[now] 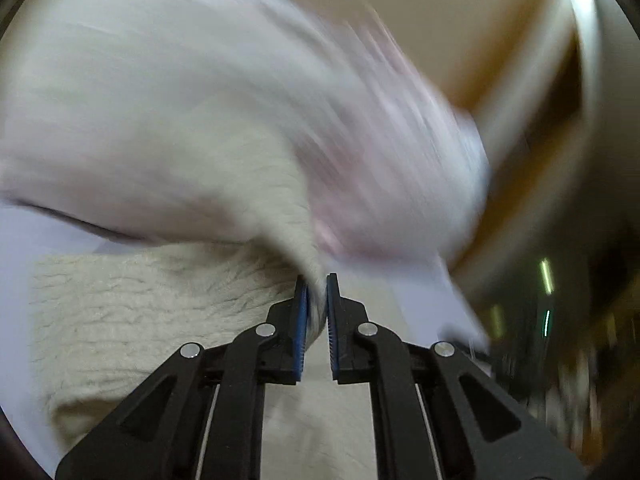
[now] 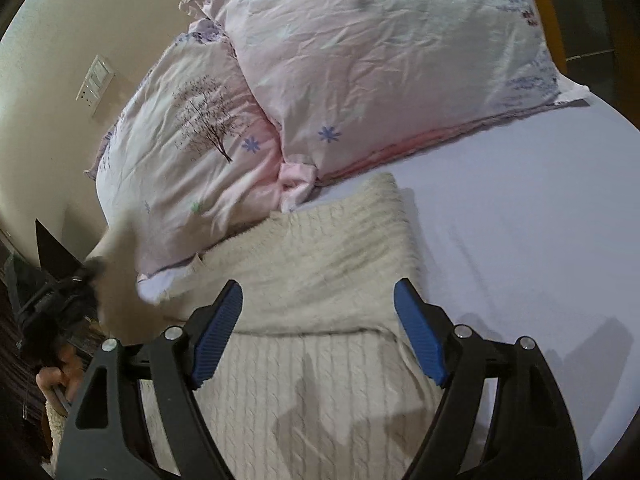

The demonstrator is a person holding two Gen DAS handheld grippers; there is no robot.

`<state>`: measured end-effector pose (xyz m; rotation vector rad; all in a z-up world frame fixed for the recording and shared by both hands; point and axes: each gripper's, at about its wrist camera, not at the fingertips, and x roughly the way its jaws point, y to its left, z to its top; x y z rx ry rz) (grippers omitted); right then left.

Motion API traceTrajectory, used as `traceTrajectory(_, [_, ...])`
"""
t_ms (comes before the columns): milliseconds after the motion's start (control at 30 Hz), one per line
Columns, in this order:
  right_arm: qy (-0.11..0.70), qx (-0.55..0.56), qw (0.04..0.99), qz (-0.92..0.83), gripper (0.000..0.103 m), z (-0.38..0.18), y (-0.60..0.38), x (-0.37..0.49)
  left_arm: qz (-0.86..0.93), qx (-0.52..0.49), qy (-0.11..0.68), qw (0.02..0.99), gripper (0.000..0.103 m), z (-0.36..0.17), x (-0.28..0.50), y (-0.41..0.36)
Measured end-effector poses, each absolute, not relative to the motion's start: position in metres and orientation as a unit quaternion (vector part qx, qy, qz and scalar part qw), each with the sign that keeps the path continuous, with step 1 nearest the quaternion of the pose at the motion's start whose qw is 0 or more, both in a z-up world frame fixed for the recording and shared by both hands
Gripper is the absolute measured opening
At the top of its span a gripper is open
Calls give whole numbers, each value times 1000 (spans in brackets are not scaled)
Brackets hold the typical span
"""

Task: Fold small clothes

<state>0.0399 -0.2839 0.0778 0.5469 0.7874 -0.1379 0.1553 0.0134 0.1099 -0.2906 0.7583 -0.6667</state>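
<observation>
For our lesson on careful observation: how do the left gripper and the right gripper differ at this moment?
The left gripper is shut, pinching a fold of the cream knitted sweater; the right gripper is wide open and holds nothing. The left wrist view is blurred; the right wrist view is mostly sharp. Both have black arms and blue ribbed pads, and both are over the sweater.

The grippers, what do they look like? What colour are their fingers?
Both look alike. The left gripper and the right gripper have black angular linkage arms with triangular cut-outs and round silver pins at the joints. The fingers carry ridged blue pads. No cables or sleeves show.
</observation>
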Motion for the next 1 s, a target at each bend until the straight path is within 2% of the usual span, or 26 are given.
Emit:
traceTrajectory(100, [383,256,885,-61,80,84,-290,16,-346,-94,401,843,7,86,145,-29])
traceTrajectory(133, [385,249,887,-60,84,86,-291,7,-340,-90,398,847,7,84,138,-25])
traceTrajectory(200, [391,239,887,-54,86,90,-293,-11,-321,-101,391,857,8,88,122,6])
traceTrajectory(300, [418,264,869,-18,86,86,-299,-44,-291,-127,373,872,27,96,84,65])
traceTrajectory(367, [427,295,855,27,86,80,-299,-69,-264,-128,359,886,62,95,44,104])
traceTrajectory(467, [443,314,836,77,86,75,-291,-114,-237,-141,354,894,67,89,-3,148])
traceTrajectory(600, [480,328,810,80,86,64,-286,-157,-229,-197,380,874,69,60,-65,201])
traceTrajectory(767, [543,389,742,54,78,20,-289,-172,-265,-235,410,841,69,15,-98,219])
traceTrajectory(800, [544,405,732,59,74,11,-288,-169,-272,-235,415,836,70,7,-97,214])
traceTrajectory(900, [532,450,710,105,58,-15,-279,-158,-282,-246,441,816,70,-22,-90,199])
traceTrajectory(967, [524,464,704,121,35,-23,-275,-153,-292,-265,443,805,70,-34,-85,191])
traceTrajectory(1000, [522,470,700,131,30,-28,-271,-150,-295,-274,444,800,70,-39,-82,187])
